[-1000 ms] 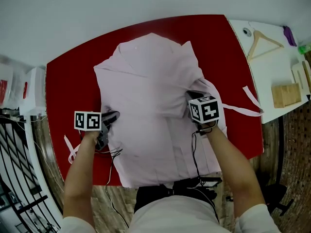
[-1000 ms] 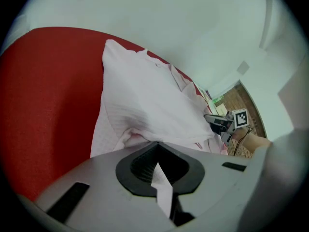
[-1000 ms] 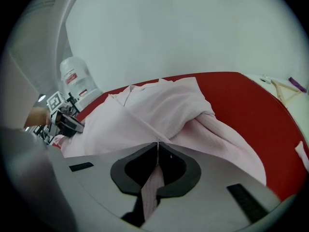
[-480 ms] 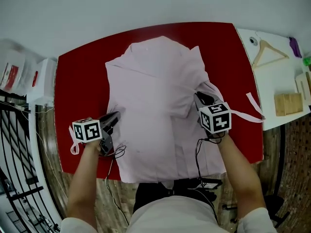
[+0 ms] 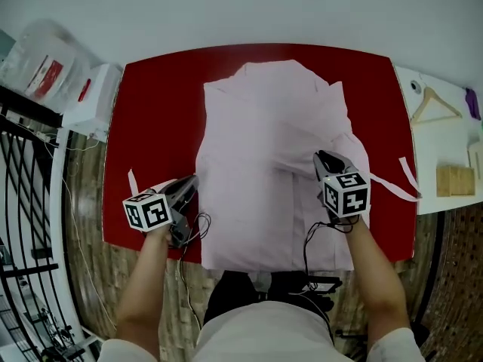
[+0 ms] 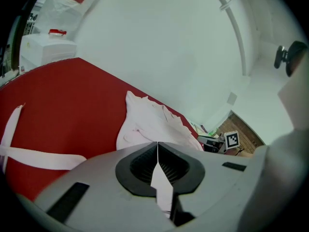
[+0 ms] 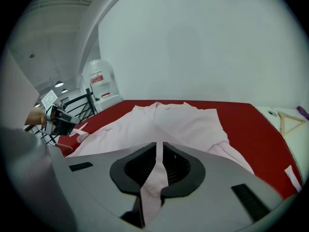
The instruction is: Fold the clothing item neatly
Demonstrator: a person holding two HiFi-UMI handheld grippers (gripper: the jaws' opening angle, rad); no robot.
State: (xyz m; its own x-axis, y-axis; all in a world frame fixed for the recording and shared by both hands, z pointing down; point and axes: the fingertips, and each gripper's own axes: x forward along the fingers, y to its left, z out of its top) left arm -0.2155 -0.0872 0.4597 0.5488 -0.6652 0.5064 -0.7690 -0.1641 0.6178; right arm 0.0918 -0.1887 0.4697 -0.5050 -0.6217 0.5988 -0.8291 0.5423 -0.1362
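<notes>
Where the garment lies: pink garment spread flat on the red table, collar end away from the person, side panels already turned in over the middle.
Left gripper: jaws fully together on a thin layer of pink cloth at the garment's left edge; its own view shows the cloth running out between the pads.
Right gripper: jaws nearly together, pinching a narrow fold of pink cloth at the right edge, beside the bunched sleeve.
Reason for the grips: both pinch opposite edges at about the same height, probably so the near half comes up level and can be carried over toward the collar without skewing.
Reason for the lay: collar far and hem near keeps the crease line square to the person, I judge.
Loose ends: left tie strip trails on bare table just beside the left gripper; right tie strip runs toward the table's right edge. Both will likely need tucking in.
Hard to tell: whether the left pinch takes the hem itself or the root of the tie.
Cut off: near hem hangs over the table edge, behind the person's body.
Hidden: left sleeve, under the folded panels; layer count in either pinch.
</notes>
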